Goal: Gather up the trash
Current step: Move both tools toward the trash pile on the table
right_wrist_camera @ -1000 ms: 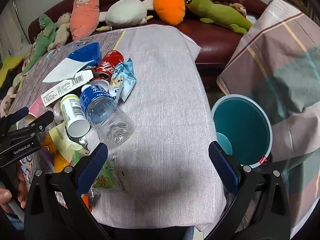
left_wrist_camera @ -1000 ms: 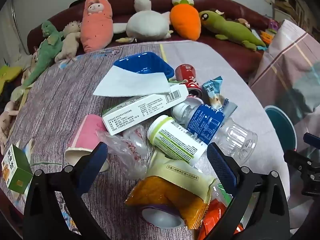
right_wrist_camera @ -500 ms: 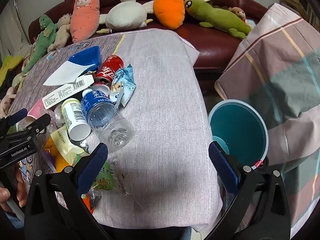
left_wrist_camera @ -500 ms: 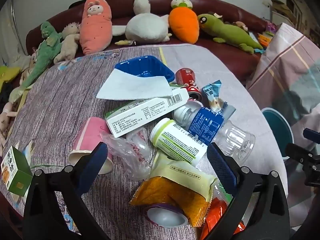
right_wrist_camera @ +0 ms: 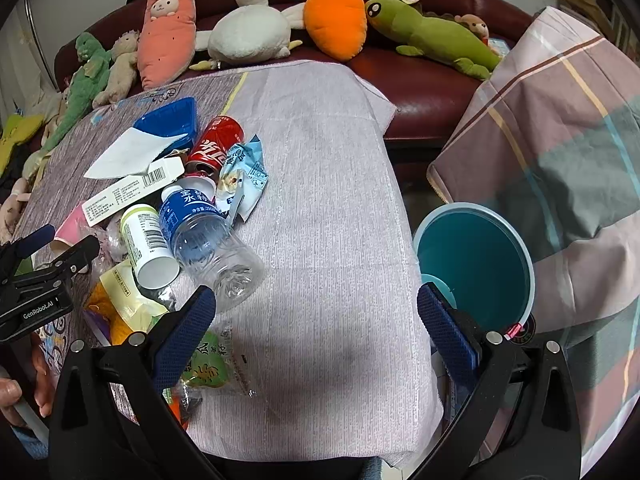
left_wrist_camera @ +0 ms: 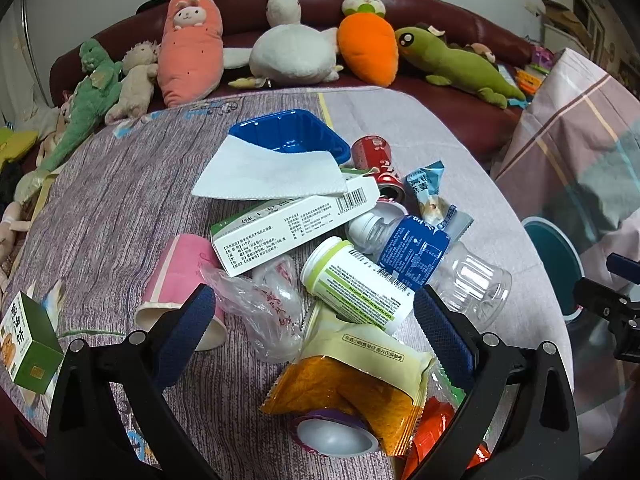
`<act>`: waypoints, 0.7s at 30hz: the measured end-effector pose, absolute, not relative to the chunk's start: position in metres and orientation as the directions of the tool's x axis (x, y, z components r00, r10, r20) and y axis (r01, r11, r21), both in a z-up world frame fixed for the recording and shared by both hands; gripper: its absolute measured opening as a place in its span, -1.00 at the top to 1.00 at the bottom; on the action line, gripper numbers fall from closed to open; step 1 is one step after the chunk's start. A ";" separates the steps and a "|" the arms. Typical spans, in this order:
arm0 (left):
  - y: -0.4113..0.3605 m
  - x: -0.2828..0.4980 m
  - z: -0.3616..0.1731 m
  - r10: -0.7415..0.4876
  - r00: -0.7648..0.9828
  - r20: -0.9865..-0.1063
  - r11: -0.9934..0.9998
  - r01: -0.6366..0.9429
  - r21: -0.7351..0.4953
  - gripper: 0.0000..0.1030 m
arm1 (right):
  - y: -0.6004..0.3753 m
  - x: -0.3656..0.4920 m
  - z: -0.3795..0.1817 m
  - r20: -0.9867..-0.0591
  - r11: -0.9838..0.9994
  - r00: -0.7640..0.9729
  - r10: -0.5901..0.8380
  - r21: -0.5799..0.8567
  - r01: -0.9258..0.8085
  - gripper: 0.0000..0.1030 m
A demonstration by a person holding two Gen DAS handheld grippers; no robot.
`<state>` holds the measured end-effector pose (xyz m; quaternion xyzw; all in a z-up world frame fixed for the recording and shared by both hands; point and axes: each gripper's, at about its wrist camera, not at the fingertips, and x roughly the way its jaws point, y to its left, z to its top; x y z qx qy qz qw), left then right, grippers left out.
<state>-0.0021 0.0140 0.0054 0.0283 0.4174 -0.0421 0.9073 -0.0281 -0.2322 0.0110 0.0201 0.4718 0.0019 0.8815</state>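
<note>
One clear water bottle [left_wrist_camera: 428, 256], one red can [left_wrist_camera: 376, 160], one pink cup [left_wrist_camera: 180, 276] — six plush toys [left_wrist_camera: 296, 52], one teal bin [right_wrist_camera: 476, 264]

Left tool [left_wrist_camera: 312, 320] wide open over the trash pile on the worktop [left_wrist_camera: 120, 200]. White bottle with green label [left_wrist_camera: 356, 284] lies on its side between the fingers. Relative to it: pink cup [left_wrist_camera: 176, 280] left, yellow-orange snack bag [left_wrist_camera: 352, 384] just below, clear water bottle [left_wrist_camera: 428, 256] touching right, white carton [left_wrist_camera: 296, 220] above.
</note>
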 end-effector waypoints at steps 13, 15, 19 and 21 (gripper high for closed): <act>0.016 0.002 0.003 -0.067 0.641 -0.765 0.994 0.109 0.004 -0.92 | -0.229 -0.023 0.014 -0.831 0.999 0.556 0.033 0.047 0.009 -0.88; 0.017 0.003 0.002 -0.074 0.640 -0.765 0.993 0.114 0.000 -0.92 | -0.229 -0.022 0.016 -0.829 0.999 0.558 0.037 0.051 0.010 -0.88; 0.019 0.004 0.000 -0.093 0.636 -0.766 0.992 0.128 -0.013 -0.92 | -0.228 -0.022 0.019 -0.825 0.998 0.564 0.046 0.059 0.006 -0.88; 0.020 0.005 0.000 -0.101 0.633 -0.768 0.991 0.135 -0.019 -0.92 | -0.227 -0.022 0.021 -0.822 0.998 0.568 0.049 0.060 0.000 -0.88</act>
